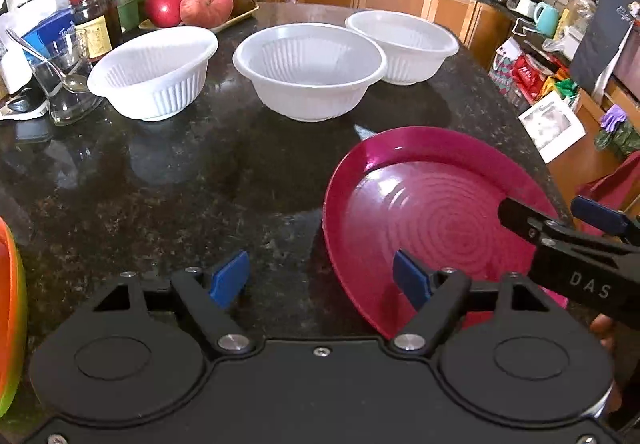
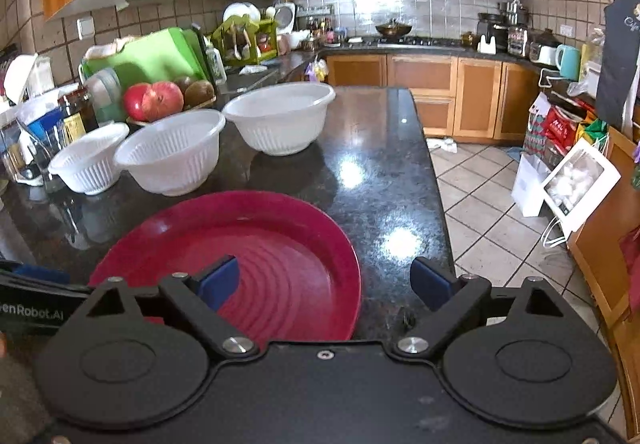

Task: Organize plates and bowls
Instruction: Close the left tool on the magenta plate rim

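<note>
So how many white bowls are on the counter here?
3, in a row behind the red plate: left bowl by the glass, middle bowl, right bowl near the far edge. None looks hidden.

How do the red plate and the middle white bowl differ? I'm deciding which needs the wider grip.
The red plate is flat and shallow with concentric rings on its face; the middle white bowl is deep with vertical ribs on its wall. The plate lies close by the grippers; the bowl stands farther back, in a row with two others. Both rest upright and empty on the dark countertop.
</note>
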`<state>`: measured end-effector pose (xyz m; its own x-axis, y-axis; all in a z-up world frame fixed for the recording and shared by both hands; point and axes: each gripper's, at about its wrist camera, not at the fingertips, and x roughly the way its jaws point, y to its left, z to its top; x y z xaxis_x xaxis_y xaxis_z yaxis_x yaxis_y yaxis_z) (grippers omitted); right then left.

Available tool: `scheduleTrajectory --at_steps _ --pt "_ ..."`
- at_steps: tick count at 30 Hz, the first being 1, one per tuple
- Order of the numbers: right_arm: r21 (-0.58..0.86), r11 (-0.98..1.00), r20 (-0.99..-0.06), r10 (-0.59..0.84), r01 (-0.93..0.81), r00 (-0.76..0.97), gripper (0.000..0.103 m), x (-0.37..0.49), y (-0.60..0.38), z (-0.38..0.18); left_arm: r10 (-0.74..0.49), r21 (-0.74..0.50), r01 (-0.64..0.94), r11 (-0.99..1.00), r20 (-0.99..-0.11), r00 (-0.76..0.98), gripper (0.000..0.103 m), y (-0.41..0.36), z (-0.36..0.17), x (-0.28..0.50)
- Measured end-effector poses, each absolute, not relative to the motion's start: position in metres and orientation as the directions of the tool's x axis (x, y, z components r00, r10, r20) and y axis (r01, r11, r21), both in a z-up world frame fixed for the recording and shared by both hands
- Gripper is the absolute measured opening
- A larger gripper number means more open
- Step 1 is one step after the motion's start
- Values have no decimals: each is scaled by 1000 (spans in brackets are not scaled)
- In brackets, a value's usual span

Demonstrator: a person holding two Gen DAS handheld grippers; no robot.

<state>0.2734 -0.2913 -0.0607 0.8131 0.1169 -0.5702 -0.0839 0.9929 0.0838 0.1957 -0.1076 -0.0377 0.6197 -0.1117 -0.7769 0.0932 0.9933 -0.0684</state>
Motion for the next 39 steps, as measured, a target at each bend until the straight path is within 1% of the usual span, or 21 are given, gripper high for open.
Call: scheduleTrajectory --at_steps 5,8,11,13,14,15,17,19,21,22,24,26,28,30,32,35,37,39 --pt "91 989 -607 147 -116 781 93 283 -293 -66 -91 -50 83 995 -781 618 82 -110 -39 200" --pt "79 986 -610 162 -144 776 92 284 -291 -66 -93 -55 81 995 -783 615 82 -109 -39 203" --pt "110 981 -602 192 -157 775 92 284 -295 -66 -97 -48 95 994 -785 611 81 -111 -38 205" --pt "89 980 -609 194 -177 769 92 287 -294 -67 -108 -52 109 993 -787 607 81 -111 -38 207" --pt "73 979 -612 193 -189 767 91 288 -293 -67 -115 -60 110 992 -789 604 79 -110 -38 208" --pt "76 978 -611 201 -196 766 92 289 -294 -67 -116 -63 109 992 -788 604 76 -110 -38 209" --pt "85 975 -610 213 -205 763 92 292 -295 -67 -119 -62 113 992 -787 606 72 -111 -37 210" --pt "85 974 -607 217 -209 765 85 293 -296 -67 -127 -66 122 990 -786 605 68 -112 -36 211" --pt "87 973 -600 222 -213 768 74 292 -298 -67 -134 -71 128 989 -787 602 65 -112 -35 212" --pt "87 973 -599 221 -212 769 71 292 -299 -66 -138 -73 131 989 -788 600 64 -113 -34 213" --pt "95 973 -600 224 -210 768 57 293 -301 -65 -148 -80 140 987 -788 598 58 -113 -34 213" --pt "104 972 -602 229 -209 765 50 293 -304 -64 -159 -85 150 985 -787 596 55 -114 -33 212" --pt "106 973 -603 227 -205 764 45 293 -305 -63 -159 -82 155 985 -786 597 52 -115 -33 211" --pt "109 974 -602 224 -200 766 38 292 -306 -64 -162 -79 161 984 -784 599 46 -117 -32 211" --pt "115 975 -603 222 -192 766 36 290 -307 -64 -162 -79 163 984 -784 600 45 -117 -32 210" --pt "120 976 -606 219 -184 765 34 287 -308 -63 -172 -88 166 982 -785 596 36 -116 -31 209" --pt "121 977 -605 214 -176 767 31 285 -308 -64 -172 -91 164 982 -785 595 33 -115 -31 208" --pt "122 979 -606 206 -166 768 28 283 -308 -63 -168 -90 158 983 -785 596 28 -114 -31 206"
